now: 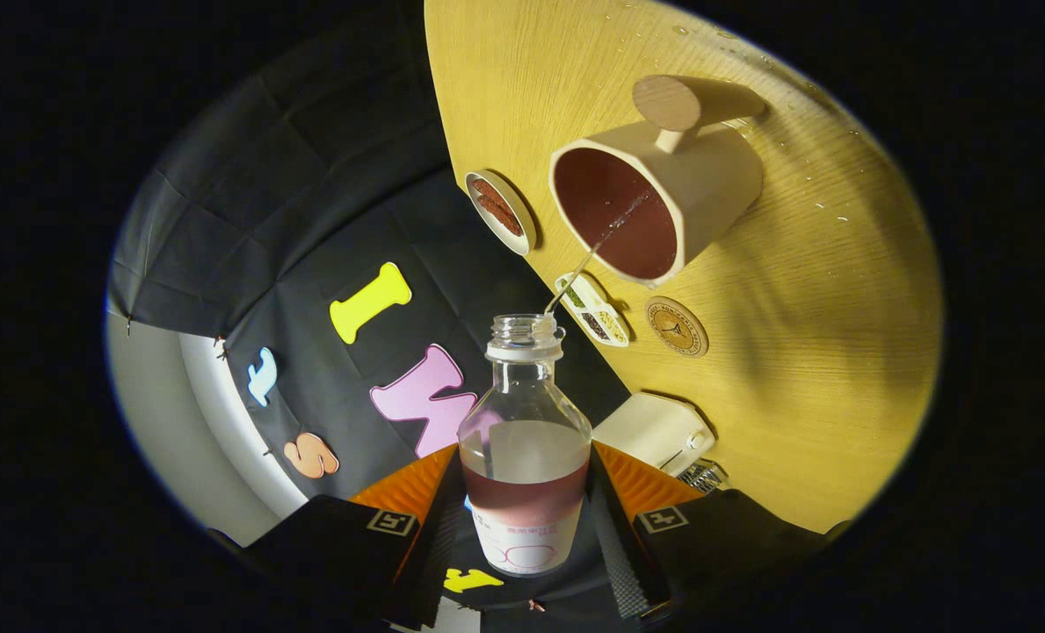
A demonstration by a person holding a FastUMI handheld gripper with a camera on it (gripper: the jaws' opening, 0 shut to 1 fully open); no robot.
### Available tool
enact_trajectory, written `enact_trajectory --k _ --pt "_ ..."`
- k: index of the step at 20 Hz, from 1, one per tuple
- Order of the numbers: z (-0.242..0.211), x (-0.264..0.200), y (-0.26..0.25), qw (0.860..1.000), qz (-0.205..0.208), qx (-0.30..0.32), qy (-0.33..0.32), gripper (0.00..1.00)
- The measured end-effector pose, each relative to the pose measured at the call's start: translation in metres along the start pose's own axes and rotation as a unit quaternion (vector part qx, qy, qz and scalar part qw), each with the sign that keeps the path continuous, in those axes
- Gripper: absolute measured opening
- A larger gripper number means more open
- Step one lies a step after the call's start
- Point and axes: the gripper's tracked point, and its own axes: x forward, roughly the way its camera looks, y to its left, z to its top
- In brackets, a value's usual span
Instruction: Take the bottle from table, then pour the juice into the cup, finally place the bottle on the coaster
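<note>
My gripper [526, 519] is shut on a clear glass bottle [525, 440], both fingers pressing its sides. The view is rolled over, so the bottle is tipped. Dark red juice sits low in the bottle, and its open neck [525, 336] points toward the cup. A thin stream of juice [588, 259] runs from the neck into a beige cup [654, 198] with a round wooden handle knob, beyond the fingers. The cup holds dark red juice. A round brown coaster [677, 327] lies on the wooden table [821, 352] just beside the cup.
A small round dish [500, 211] with brown contents sits at the table's edge near the cup. A narrow white tray [594, 309] with small compartments lies between the cup and the bottle's neck. A white box-like device [654, 432] stands close to the bottle.
</note>
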Motion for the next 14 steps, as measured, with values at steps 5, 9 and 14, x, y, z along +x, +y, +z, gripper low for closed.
enact_trajectory --k 5,9,14 --pt "0.0093 -0.0008 -0.0001 1.0 0.002 0.016 -0.01 0.76" --pt "0.011 -0.0013 -0.004 1.0 -0.005 0.026 -0.015 0.76" --pt "0.0053 -0.0062 -0.0027 0.999 -0.004 0.048 0.002 0.76"
